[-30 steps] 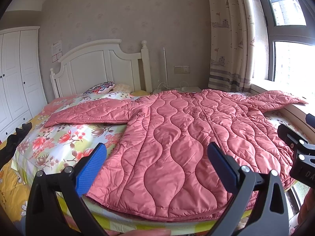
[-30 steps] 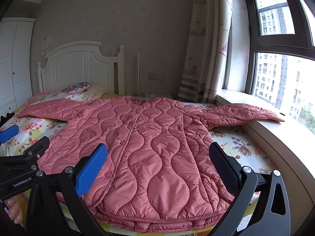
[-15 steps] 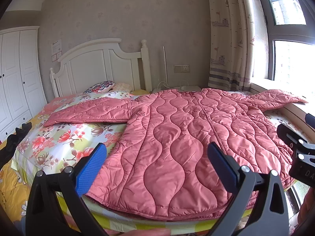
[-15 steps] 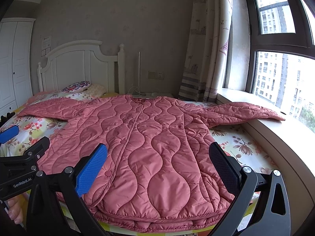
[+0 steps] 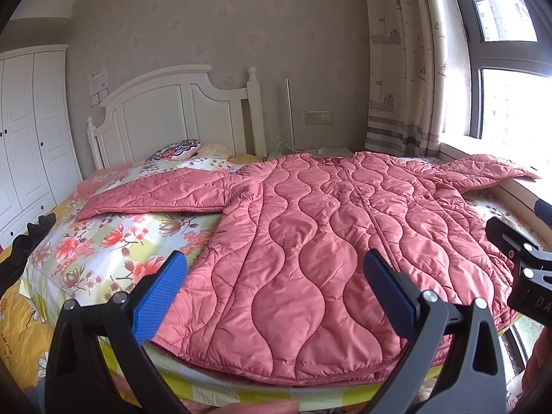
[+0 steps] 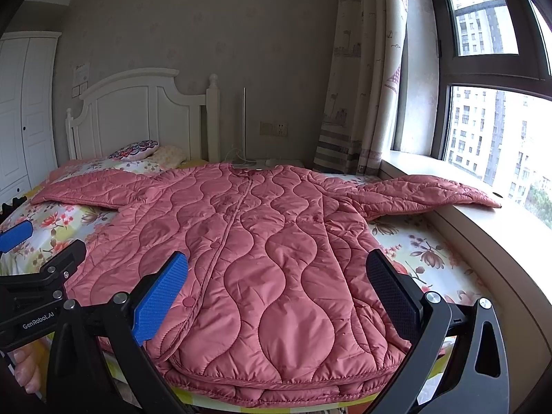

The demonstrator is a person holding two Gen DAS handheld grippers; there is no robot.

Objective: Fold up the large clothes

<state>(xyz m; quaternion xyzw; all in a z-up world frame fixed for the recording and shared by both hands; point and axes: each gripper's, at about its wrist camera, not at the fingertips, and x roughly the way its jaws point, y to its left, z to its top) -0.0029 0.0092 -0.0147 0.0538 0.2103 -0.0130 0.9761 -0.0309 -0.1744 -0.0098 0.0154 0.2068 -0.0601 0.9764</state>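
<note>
A large pink quilted coat (image 5: 327, 241) lies spread flat on the bed, front up, hem towards me, both sleeves stretched out sideways. It also shows in the right wrist view (image 6: 262, 252). Its right sleeve (image 6: 424, 193) rests on the window sill; its left sleeve (image 5: 155, 196) lies on the floral sheet. My left gripper (image 5: 276, 289) is open and empty, hovering over the hem near the coat's left side. My right gripper (image 6: 276, 289) is open and empty above the hem near the coat's middle and right side.
The bed has a floral sheet (image 5: 103, 245) and a white headboard (image 5: 172, 110) with pillows (image 5: 179, 148). A window sill (image 6: 500, 238) runs along the right. A white wardrobe (image 5: 27, 131) stands at the left. A curtain (image 6: 362, 86) hangs at the far right.
Both views have shifted very slightly closer to the coat; the coat lies as before and both grippers stay open.
</note>
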